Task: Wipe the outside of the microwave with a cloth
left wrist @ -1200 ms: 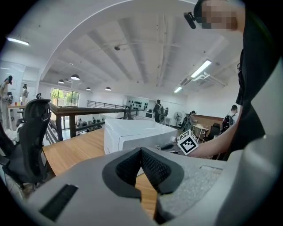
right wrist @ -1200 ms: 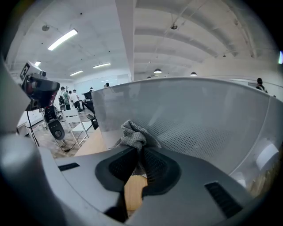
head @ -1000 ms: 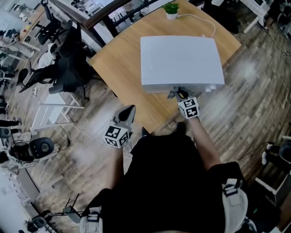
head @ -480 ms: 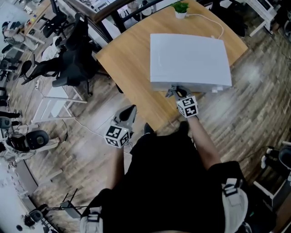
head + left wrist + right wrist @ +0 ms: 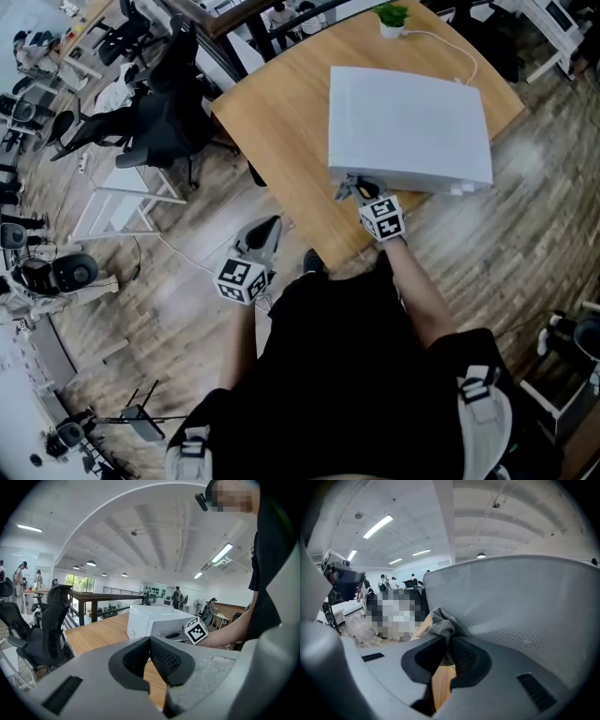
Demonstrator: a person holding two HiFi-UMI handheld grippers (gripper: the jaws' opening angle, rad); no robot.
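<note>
White boxy microwave [image 5: 410, 117] sits on the light wooden table [image 5: 281, 141] in the head view, long axis crosswise, a long side facing the person. The right gripper [image 5: 354, 190] is at its near edge and the left gripper [image 5: 261, 234] hangs off the table. Left gripper view: jaws pressed together, empty. Right gripper view: jaws clenched on a grey knitted cloth [image 5: 442, 625] against the microwave's perforated wall.

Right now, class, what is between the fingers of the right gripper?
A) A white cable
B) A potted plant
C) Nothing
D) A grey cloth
D: in the right gripper view, the right gripper is shut on a grey cloth, which it holds up against the white microwave.
</note>
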